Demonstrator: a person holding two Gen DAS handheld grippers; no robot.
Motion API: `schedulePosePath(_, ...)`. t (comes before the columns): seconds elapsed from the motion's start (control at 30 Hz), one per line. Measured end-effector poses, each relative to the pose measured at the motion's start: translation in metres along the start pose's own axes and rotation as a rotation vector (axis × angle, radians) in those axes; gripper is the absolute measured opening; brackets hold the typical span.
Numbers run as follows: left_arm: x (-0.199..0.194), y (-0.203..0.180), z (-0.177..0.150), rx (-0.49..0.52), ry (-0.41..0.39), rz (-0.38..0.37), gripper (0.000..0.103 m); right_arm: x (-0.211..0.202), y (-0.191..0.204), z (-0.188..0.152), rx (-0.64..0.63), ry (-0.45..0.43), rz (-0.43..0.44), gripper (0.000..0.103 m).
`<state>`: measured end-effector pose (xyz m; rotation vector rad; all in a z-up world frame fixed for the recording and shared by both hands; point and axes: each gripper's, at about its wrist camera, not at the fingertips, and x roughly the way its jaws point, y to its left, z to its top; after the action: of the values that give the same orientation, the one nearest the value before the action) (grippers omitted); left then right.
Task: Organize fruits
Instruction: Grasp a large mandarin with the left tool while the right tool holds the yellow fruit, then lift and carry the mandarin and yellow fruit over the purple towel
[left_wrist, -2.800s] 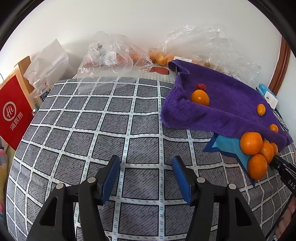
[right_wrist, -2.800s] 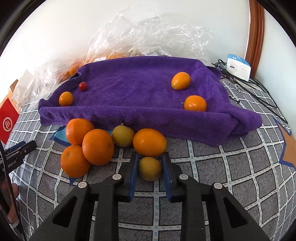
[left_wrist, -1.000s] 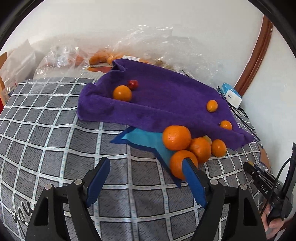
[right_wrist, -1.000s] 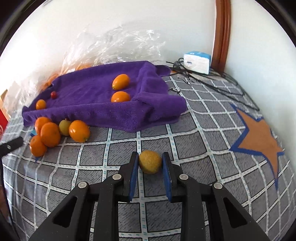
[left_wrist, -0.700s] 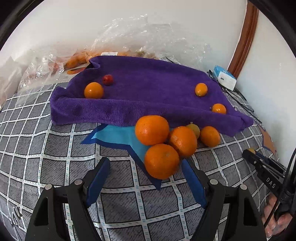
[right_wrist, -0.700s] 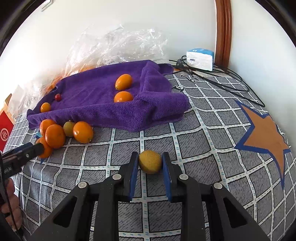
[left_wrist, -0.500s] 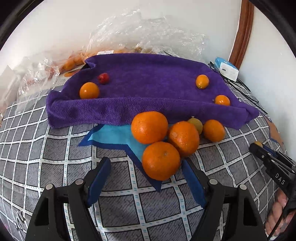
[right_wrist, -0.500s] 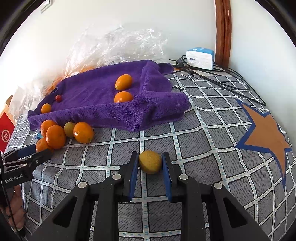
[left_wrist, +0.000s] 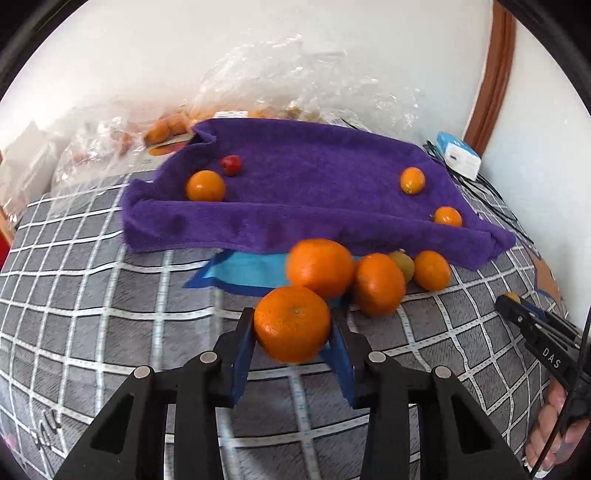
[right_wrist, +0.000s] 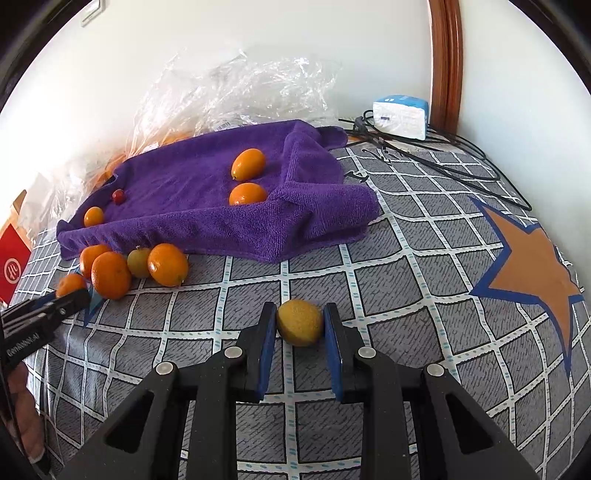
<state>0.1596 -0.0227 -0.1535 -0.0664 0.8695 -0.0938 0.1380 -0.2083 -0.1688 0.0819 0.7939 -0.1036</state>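
Blue pads of the left gripper clamp a large orange at the near edge of the fruit cluster; right gripper clamps a yellow fruit on open grey checked cloth, well clear of the purple towel, which holds smaller fruits near the white wall.

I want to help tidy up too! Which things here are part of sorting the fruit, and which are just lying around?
Part of the job:
- big orange in the left gripper
- yellow fruit between the right gripper fingers
- orange pile
- purple towel with small fruits

Just lying around:
- plastic bags
- white box
- black cables
- red packet
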Motion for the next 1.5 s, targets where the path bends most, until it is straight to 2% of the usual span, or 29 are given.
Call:
schedulePosePath(0.33, -0.027, 0.053, -0.007, -0.102, -0.031, 0.025, 0.037, -0.003, 0.006, -0.001, -0.022, 0.004, -0.022, 0.025)
schedulePosePath(0.47, -0.036, 0.064, -0.008, -0.13, -0.025, 0.02, 0.037, -0.013, 0.012, 0.001, -0.018, 0.002, 0.024, 0.025)
schedulePosePath(0.63, -0.043, 0.068, 0.001, -0.123, -0.013, 0.009, 0.037, -0.032, 0.024, 0.013, -0.037, -0.015, 0.046, 0.025)
schedulePosePath(0.73, -0.046, 0.066, 0.007, -0.105, -0.038, -0.002, 0.037, -0.046, 0.034, 0.02, -0.086, -0.053, 0.018, 0.025)
schedulePosePath(0.93, -0.04, 0.061, 0.025, -0.117, -0.063, -0.021, 0.037, -0.054, 0.039, 0.04, -0.076, -0.096, 0.046, 0.025)
schedulePosePath(1.17, -0.029, 0.054, 0.066, -0.109, -0.106, -0.021, 0.037, -0.036, 0.043, 0.087, -0.059, -0.131, 0.057, 0.025)
schedulePosePath(1.33, -0.011, 0.052, 0.094, -0.14, -0.133, -0.024, 0.037, -0.014, 0.045, 0.122, -0.052, -0.149, 0.058, 0.025)
schedulePosePath(1.5, 0.014, 0.049, 0.112, -0.141, -0.136, -0.017, 0.037, 0.018, 0.053, 0.14, -0.087, -0.139, 0.029, 0.025)
